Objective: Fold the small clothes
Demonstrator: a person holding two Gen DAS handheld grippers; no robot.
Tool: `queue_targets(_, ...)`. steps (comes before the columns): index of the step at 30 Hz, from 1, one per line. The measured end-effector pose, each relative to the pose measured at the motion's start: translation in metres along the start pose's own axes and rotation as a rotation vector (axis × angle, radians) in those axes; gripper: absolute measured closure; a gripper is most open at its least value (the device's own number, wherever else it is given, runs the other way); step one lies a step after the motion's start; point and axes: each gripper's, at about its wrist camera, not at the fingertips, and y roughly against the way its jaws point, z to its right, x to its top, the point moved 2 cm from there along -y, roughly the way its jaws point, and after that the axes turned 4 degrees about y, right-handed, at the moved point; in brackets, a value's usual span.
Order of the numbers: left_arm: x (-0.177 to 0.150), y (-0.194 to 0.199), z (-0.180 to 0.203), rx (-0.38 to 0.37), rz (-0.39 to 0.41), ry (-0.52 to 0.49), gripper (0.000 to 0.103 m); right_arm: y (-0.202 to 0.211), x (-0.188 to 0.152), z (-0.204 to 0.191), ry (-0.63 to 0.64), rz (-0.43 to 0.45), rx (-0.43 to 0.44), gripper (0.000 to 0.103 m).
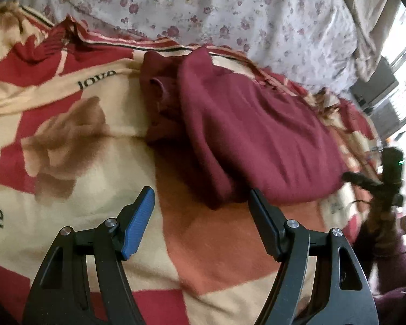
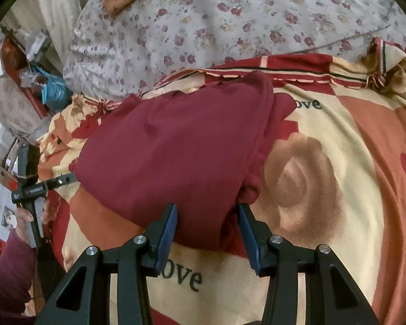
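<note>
- Your left gripper [image 1: 201, 203] hangs with its blue-padded jaws spread wide and empty, just short of the near edge of the folded maroon knit garment [image 1: 251, 135]
- Your right gripper [image 2: 208, 214] has its jaws parted around the garment's [image 2: 170, 149] near corner, the pads not visibly pressing it
- Beneath the garment lies the cream, red and orange rose-print blanket [image 2: 324, 168], with the white floral bedsheet [image 1: 230, 8] beyond

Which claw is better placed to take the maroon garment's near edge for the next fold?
Right, probably. The right claw already has the maroon garment edge between its open jaws; the left claw hangs open over the blanket, beside the garment's corner.
</note>
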Motion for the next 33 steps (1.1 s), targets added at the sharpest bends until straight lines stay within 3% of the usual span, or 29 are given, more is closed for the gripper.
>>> queue_targets(3,0.002,0.003,0.002,0.014,0.012,-0.028,0.031,-0.003,-0.002,-0.001,0.006,-0.011,0.009,0.059)
queue_targets(8,0.005,-0.015,0.008,0.010,-0.040,-0.038,0.034,-0.008,-0.002,0.000,-0.015,-0.008,0.017,0.059)
queue_targets(9,0.005,-0.019,0.010,0.007,-0.045,-0.043,0.038,-0.008,-0.003,0.000,-0.015,-0.005,0.016,0.059)
queue_targets(11,0.007,-0.025,0.014,-0.009,-0.059,-0.052,0.061,-0.008,-0.004,0.000,-0.015,0.006,0.012,0.059)
queue_targets(16,0.009,-0.018,0.017,0.004,-0.050,-0.064,0.080,-0.009,-0.003,-0.006,0.024,0.013,-0.002,0.084)
queue_targets(18,0.009,-0.004,0.015,0.018,-0.029,-0.073,0.097,0.000,0.002,-0.008,0.039,0.026,-0.010,0.091)
queue_targets(22,0.008,0.015,0.004,0.045,0.008,-0.070,0.096,0.024,0.011,-0.005,0.042,0.068,-0.003,0.096)
queue_targets(28,-0.008,-0.004,-0.010,0.071,-0.024,-0.026,0.096,-0.004,-0.013,0.001,0.047,-0.021,-0.062,0.097)
queue_targets(33,-0.005,0.015,-0.003,0.065,-0.004,-0.020,0.095,0.018,-0.004,-0.001,0.071,-0.009,-0.069,0.096)
